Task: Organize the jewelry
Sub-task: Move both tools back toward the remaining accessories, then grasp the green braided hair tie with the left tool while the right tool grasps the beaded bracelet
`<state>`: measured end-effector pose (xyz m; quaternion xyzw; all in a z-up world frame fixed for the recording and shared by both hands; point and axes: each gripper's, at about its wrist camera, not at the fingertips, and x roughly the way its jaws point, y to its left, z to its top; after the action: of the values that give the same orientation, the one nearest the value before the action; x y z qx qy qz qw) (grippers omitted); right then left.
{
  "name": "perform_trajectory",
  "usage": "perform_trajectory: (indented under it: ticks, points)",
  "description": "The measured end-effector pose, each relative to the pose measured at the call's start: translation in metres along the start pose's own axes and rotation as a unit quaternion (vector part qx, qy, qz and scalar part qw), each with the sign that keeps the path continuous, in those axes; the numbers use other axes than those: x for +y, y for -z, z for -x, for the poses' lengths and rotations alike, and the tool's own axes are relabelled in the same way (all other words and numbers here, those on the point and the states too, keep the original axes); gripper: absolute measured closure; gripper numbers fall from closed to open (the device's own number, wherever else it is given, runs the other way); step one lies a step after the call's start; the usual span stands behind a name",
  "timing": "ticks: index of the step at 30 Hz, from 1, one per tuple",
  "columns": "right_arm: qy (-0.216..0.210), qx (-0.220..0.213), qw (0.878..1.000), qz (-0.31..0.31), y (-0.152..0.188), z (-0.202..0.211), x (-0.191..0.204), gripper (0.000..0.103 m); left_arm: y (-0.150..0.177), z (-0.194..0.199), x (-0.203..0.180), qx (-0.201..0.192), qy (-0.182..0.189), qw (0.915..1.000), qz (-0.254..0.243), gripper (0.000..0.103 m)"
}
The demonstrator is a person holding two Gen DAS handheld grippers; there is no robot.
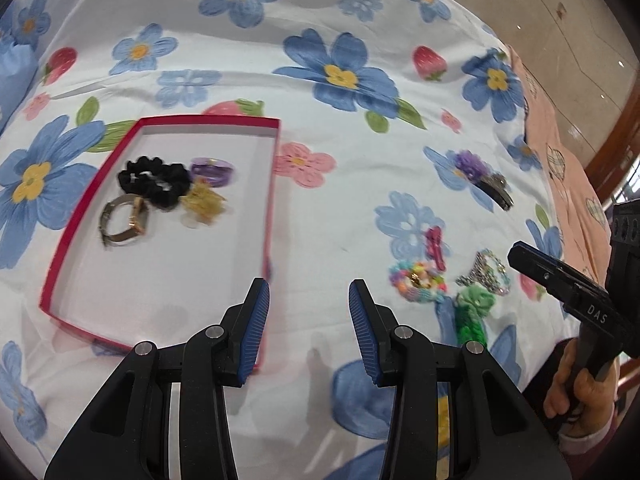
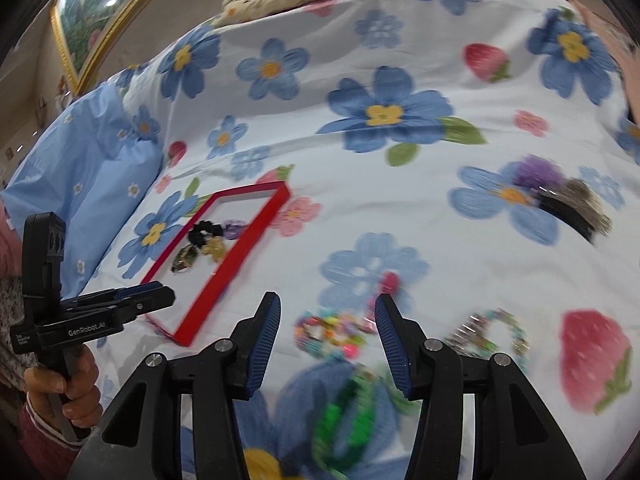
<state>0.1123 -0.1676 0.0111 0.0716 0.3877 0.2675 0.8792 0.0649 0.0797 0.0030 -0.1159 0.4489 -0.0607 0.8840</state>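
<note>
Right gripper (image 2: 326,344) has its blue pads spread with nothing pinched between them, and framed in that gap on the bedsheet lies the rainbow bead bracelet (image 2: 330,334) — it looks like the next pick, which would explain jaws standing wide enough to straddle it. Just below sits a green hair tie (image 2: 348,420), to the right a silver chain bracelet (image 2: 486,334), and above a small pink clip (image 2: 390,282). Further out, a purple scrunchie (image 2: 538,174) and a dark hair claw (image 2: 576,210) wait on a blue flower.

Over to the left gripper (image 1: 309,322): jaws parted, empty, hovering beside the near corner of the red-rimmed tray (image 1: 208,120). No earlier view is given, so I can't tell whether it has just dropped something there. Inside, crowded at the far end, are a black scrunchie (image 1: 154,182), a gold wristwatch (image 1: 124,220), a purple hair tie (image 1: 212,170) and a yellow hair clip (image 1: 204,202), so the near half stays free for what remains on the floral sheet (image 1: 360,208).
</note>
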Motion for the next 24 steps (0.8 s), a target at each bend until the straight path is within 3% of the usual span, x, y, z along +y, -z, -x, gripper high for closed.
perform_trajectory:
  ticks: [16,24]
  points:
    - [0.051,0.008,0.997,-0.058,0.053,0.037,-0.069,0.051,0.017,-0.023,-0.054,0.028,0.027,0.9981,-0.047,0.06]
    - [0.055,0.013,0.996,-0.071,0.059,0.034,-0.085,0.051,0.027,-0.038,-0.098,0.055,0.065,0.9924,-0.09,0.06]
